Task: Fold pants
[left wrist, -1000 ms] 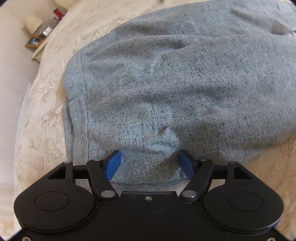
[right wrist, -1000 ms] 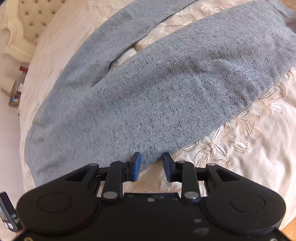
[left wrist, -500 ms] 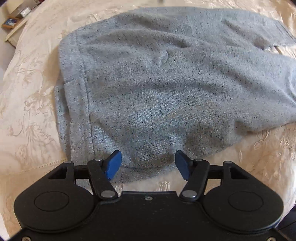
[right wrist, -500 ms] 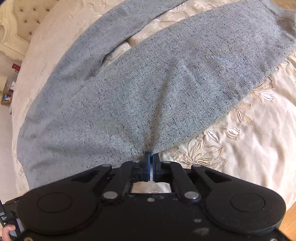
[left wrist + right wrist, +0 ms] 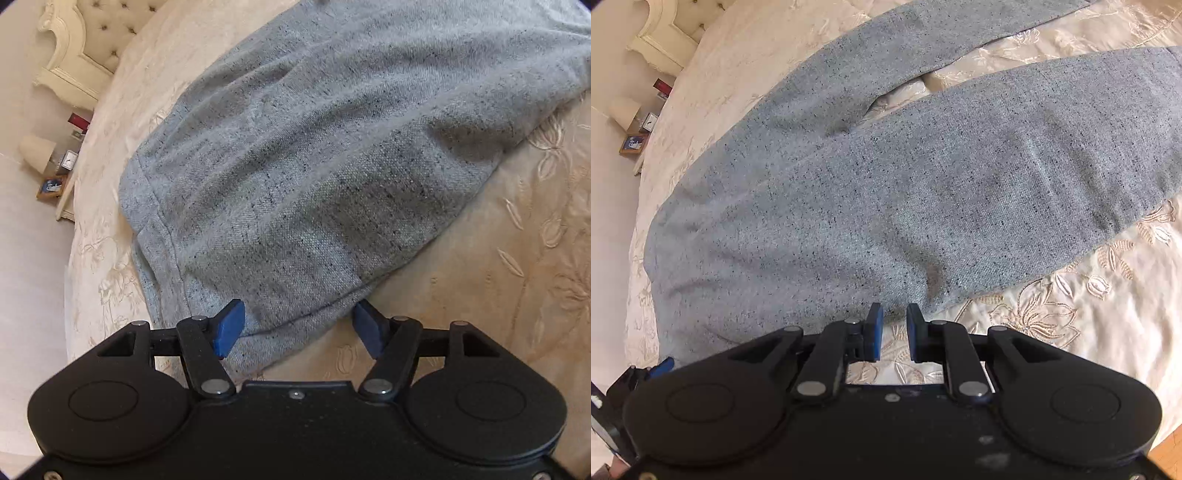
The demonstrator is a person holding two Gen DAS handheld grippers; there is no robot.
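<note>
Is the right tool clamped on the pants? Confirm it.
No: in the right wrist view the right tool stands open, its blue pads apart with bedspread showing between them, just short of the grey pants edge.

One pair of grey pants (image 5: 332,177), one bedspread (image 5: 509,280), one lamp (image 5: 35,157), two grippers (image 5: 299,328).

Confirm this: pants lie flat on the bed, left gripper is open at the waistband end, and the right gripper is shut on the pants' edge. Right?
Not quite. The right gripper is open: the right wrist view shows a clear gap between its pads, with no cloth in it. The rest holds: the pants lie on the bed, and the left gripper is open.
</note>
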